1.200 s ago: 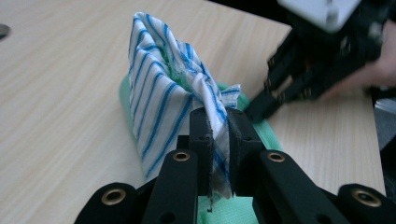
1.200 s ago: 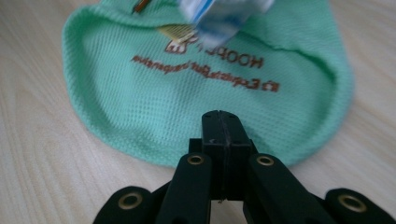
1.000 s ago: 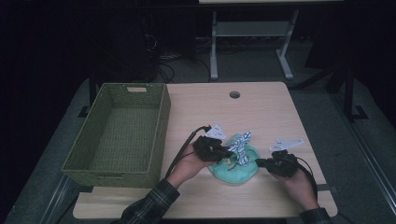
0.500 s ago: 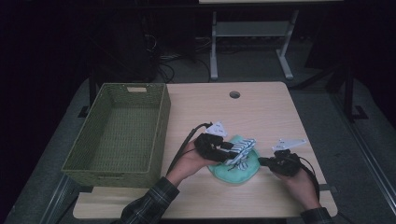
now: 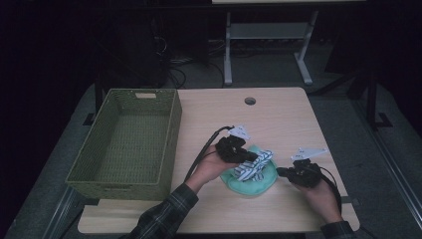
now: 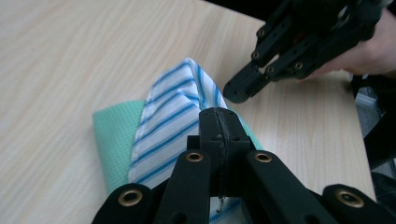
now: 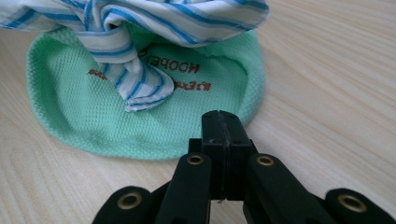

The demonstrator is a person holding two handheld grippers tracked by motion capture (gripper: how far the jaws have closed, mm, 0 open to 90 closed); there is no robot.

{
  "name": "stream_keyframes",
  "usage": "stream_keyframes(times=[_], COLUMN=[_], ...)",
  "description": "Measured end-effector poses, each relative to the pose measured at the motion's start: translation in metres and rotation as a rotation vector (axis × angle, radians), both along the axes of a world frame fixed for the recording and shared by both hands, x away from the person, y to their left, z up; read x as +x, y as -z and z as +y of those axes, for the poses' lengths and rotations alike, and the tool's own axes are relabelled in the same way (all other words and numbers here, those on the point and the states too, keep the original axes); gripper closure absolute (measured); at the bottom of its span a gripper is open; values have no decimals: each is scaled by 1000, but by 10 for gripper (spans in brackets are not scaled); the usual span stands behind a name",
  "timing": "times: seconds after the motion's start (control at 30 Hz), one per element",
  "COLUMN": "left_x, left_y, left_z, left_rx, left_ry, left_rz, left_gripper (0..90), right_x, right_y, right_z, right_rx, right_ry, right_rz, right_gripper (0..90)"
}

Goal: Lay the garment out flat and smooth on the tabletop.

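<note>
Nearest the person's edge of the desk (image 5: 278,214), the right claw (image 5: 279,172) is held low just beside the right rim of a green mesh cloth (image 5: 249,183). In the right gripper view its jaws are seen pressed flat together with nothing between them, the tip (image 7: 223,122) hanging just short of the green mesh cloth's (image 7: 93,116) edge, apart from it.

The green cloth lies flat on the desk, right of centre, with red lettering seen on it in the right gripper view. On top of it a white cloth with blue stripes (image 5: 255,167) is bunched up; a twisted end of it (image 7: 140,88) hangs down onto the green mesh.

The left claw (image 5: 255,157) is laid over the striped cloth from the left. In the left gripper view its jaws are seen shut, having just been closing, tip (image 6: 219,116) against the striped cloth (image 6: 163,135); whether fabric is pinched cannot be told. The right claw (image 6: 233,91) is seen beyond it.

Farther left, well apart, a green woven basket (image 5: 171,129) stands on the desk.
</note>
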State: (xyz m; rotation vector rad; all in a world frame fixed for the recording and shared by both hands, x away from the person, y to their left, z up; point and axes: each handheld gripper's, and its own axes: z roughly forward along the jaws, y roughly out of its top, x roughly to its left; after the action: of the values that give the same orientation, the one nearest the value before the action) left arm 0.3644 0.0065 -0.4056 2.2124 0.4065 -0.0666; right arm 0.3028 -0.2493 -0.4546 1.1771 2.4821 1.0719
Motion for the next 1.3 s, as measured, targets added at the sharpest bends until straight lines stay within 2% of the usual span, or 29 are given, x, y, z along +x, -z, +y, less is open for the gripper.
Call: stream_keyframes(times=[0.4,0.6,0.63,0.77,0.97,1.07,1.3], left_x=[-4,-7,-8,-13,-15,-14,-10], left_y=[29,40,42,47,40,31,20], left_z=[-18,-25,-26,-32,-29,-22,-3], left_rx=[90,109,114,133,128,113,87], left_ry=[34,38,44,64,56,40,-5], left_rz=[20,33,35,31,12,7,3], left_gripper=[893,894,894,894,892,892,892], right_x=[2,3,4,3,6,7,14], right_y=[0,-1,0,-2,-5,-7,-13], right_z=[-5,-11,-13,-17,-22,-21,-11], right_rx=[0,-1,-2,8,19,35,27], right_ry=[24,36,35,58,59,47,12], right_rz=[-1,-4,-16,-5,-21,-32,-46], right_gripper=[896,896,896,896,896,897,897])
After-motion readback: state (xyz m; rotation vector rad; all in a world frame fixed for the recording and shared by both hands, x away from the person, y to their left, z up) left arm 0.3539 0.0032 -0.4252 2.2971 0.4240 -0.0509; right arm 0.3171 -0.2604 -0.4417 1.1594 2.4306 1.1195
